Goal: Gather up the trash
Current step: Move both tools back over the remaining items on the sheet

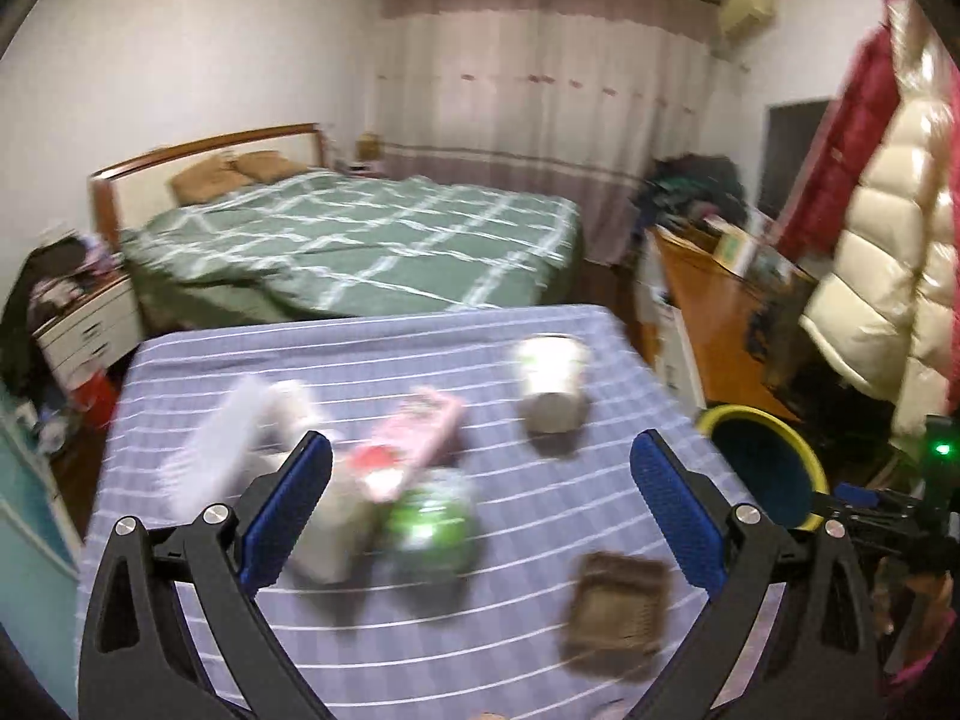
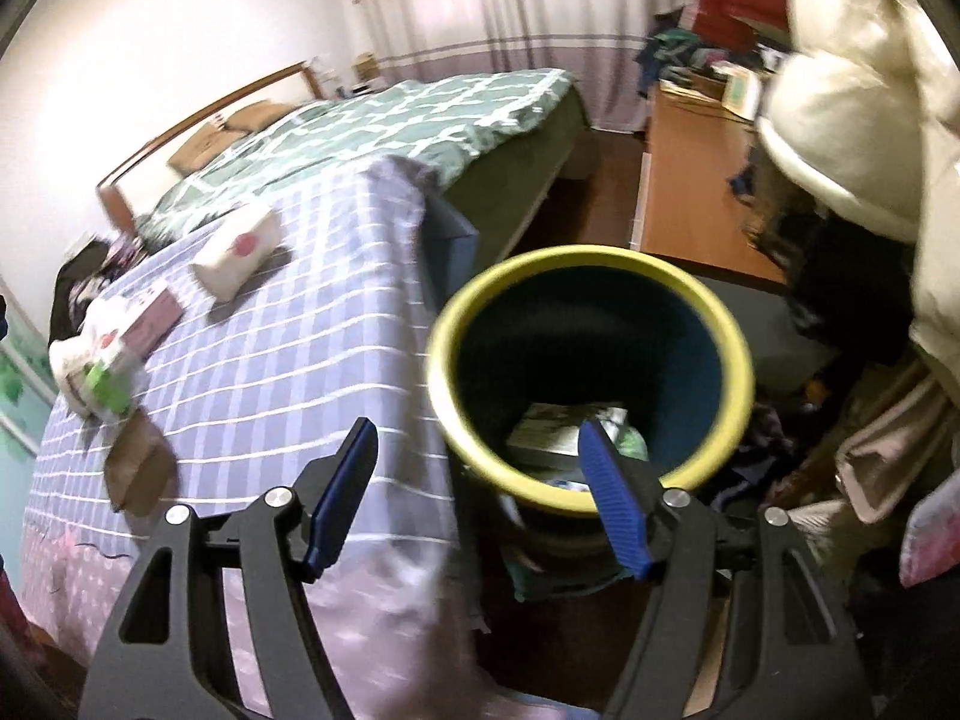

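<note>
Bedroom clutter surrounds a tabletop under a blue white-striped cloth. Over it the left gripper hangs with fingers spread, grasping nothing; between them lie a blurred green packet, a pink carton and a white paper cup. The right gripper, fingers released and empty, sits above the yellow-rimmed dark bin holding paper trash.

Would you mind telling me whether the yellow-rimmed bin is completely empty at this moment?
No, the right wrist view shows packaging already lying at the bottom of the yellow-rimmed bin.
</note>
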